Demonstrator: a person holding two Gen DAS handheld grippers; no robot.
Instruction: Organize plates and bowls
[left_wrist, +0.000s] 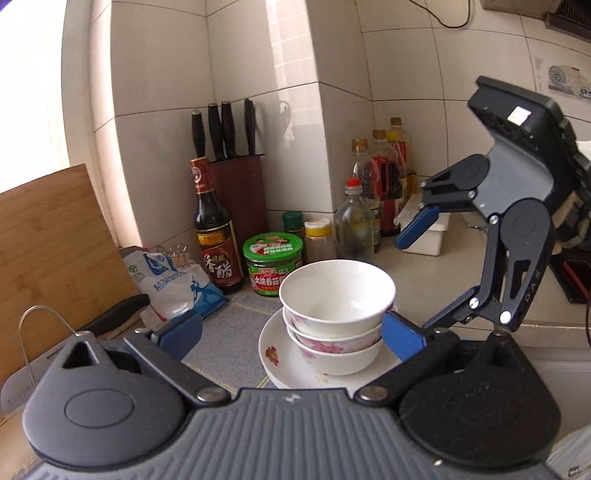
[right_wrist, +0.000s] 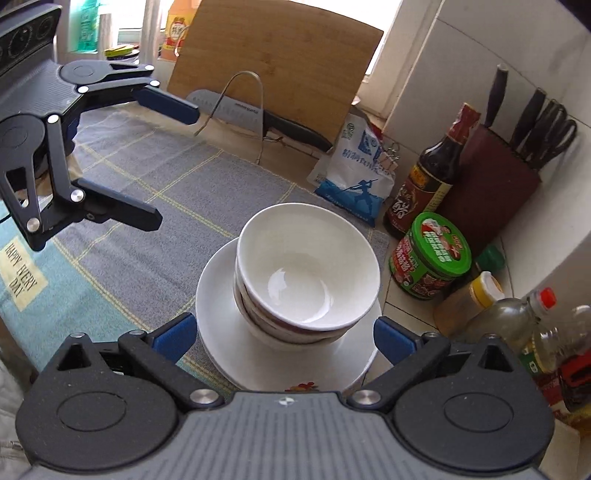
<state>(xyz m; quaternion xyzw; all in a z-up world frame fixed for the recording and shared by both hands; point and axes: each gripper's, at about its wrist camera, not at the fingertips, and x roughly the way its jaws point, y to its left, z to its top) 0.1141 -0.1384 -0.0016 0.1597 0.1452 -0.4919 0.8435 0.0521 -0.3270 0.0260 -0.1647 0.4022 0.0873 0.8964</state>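
Note:
Three white bowls with pink flowers are nested in a stack (left_wrist: 334, 314) (right_wrist: 306, 273) on a pile of white plates (left_wrist: 275, 363) (right_wrist: 218, 314), on a grey checked mat. My left gripper (left_wrist: 291, 336) is open, its blue pads wide on either side of the stack; it also shows at the left of the right wrist view (right_wrist: 177, 162). My right gripper (right_wrist: 284, 339) is open, just in front of the plates; in the left wrist view it hangs above and right of the bowls (left_wrist: 410, 280). Neither gripper holds anything.
A green-lidded jar (left_wrist: 273, 264) (right_wrist: 430, 256), a vinegar bottle (left_wrist: 214, 229) (right_wrist: 424, 184), a knife block (left_wrist: 240, 184) (right_wrist: 498, 188), a salt bag (left_wrist: 173, 284) (right_wrist: 354, 177) and several bottles (left_wrist: 369, 206) crowd the tiled corner. A cutting board (right_wrist: 273, 66), cleaver (right_wrist: 258, 118) and wire rack (right_wrist: 236, 107) stand behind the mat.

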